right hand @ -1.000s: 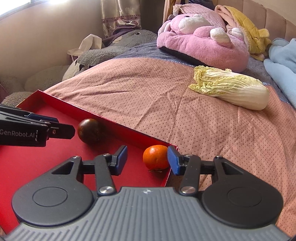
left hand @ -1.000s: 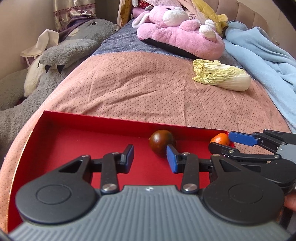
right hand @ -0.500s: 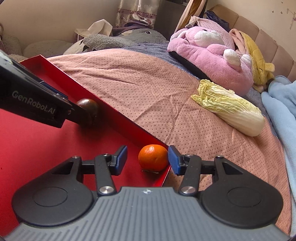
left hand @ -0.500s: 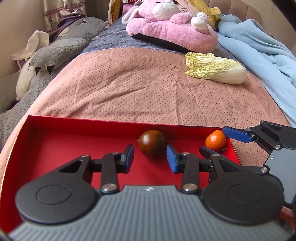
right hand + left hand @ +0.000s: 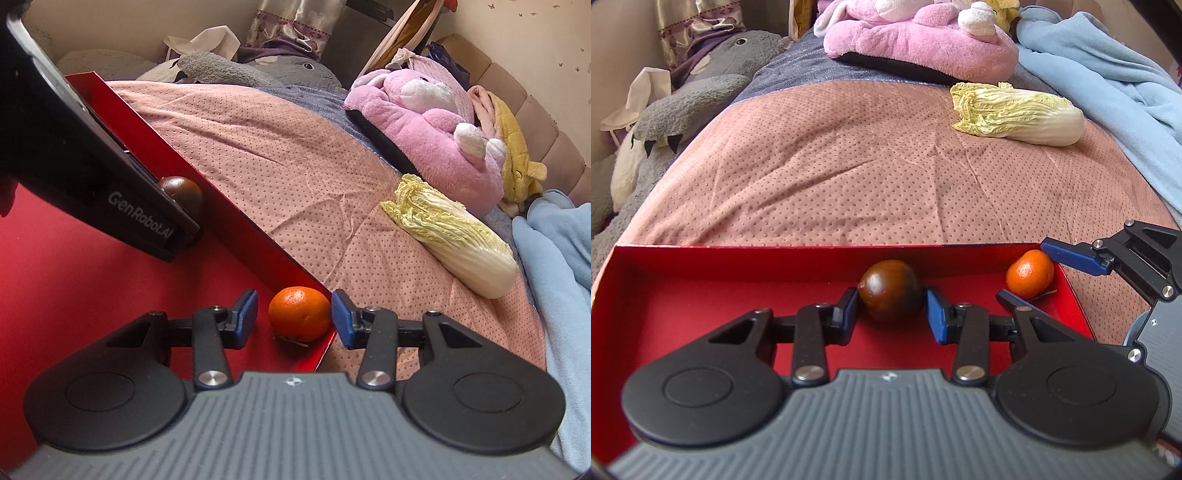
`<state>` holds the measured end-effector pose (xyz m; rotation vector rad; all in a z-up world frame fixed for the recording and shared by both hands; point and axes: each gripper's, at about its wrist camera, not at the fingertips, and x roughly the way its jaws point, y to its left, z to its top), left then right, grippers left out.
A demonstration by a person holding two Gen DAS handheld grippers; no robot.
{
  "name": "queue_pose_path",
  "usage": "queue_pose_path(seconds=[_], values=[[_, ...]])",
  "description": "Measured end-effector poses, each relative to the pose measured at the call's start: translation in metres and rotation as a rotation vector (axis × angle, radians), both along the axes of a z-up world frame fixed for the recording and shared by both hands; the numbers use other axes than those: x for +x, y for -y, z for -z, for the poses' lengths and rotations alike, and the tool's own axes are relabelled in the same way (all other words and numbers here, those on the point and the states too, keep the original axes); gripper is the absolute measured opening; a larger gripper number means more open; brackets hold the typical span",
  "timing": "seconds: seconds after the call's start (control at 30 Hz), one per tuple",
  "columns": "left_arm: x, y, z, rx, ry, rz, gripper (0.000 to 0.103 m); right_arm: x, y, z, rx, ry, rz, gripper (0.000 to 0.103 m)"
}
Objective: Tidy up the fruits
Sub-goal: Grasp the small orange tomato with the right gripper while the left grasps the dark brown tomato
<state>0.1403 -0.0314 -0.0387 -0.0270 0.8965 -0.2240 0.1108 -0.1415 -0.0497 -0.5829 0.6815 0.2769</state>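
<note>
left wrist view: left gripper (image 5: pixel 891 314) lowered into red tray (image 5: pixel 701 273), jaws apart with dark brown fruit (image 5: pixel 890 290) between them; left pad at or nearly at the fruit's skin, a gap on the right side, so no clamp yet. fruit resting on the tray floor against the far wall. orange (image 5: pixel 1030 273) in the far right corner of the same tray, flanked by the right gripper's blue pads (image 5: pixel 1067 254), no press visible from here. napa cabbage (image 5: pixel 1015 112) out on the pink bedspread (image 5: pixel 849 166), well apart from the tray. judged progress: both fruits in the tray already, neither lifted; whether the tray is their source or their goal not readable from this, so the remainder stays open. not shown here: the near face of the orange and the exact pad gaps around it.

right wrist view: right gripper (image 5: pixel 294 319) straddling the orange (image 5: pixel 299 314), jaws just been closing, right pad about touching, left pad clear of the skin, so not gripped. orange sitting in the tray corner on a small dry leaf or stem, tight against the tray wall (image 5: pixel 236 225). dark fruit (image 5: pixel 181 188) mostly hidden behind the left gripper's body. shown only here: the corner pinch between orange and tray wall, a likely snag for the outer finger. cabbage (image 5: pixel 454 236) beside the blue blanket (image 5: pixel 554 295).
</note>
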Motion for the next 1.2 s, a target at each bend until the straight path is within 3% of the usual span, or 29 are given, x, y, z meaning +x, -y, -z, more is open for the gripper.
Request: queue_pose_path(seconds=[0.07, 0.23, 0.63, 0.87, 1.2], values=[[0.0, -0.002, 0.0, -0.01, 0.002, -0.004, 0.041, 0.0, 0.003, -0.002, 0.012, 0.001, 0.006, 0.043], [-0.003, -0.002, -0.002, -0.008, 0.015, -0.014, 0.039, 0.0, 0.009, -0.009, 0.074, -0.027, 0.022, 0.042], [-0.012, -0.01, -0.007, 0.007, 0.036, -0.062, 0.039, -0.031, 0.034, -0.036, 0.5, -0.217, 0.14, 0.042], [-0.023, -0.014, -0.008, 0.032, 0.04, -0.11, 0.039, -0.067, 0.037, -0.033, 0.561, -0.282, 0.166, 0.042], [-0.047, -0.02, -0.016, 0.055, 0.066, -0.154, 0.039, -0.103, 0.037, -0.044, 0.569, -0.286, 0.149, 0.042]])
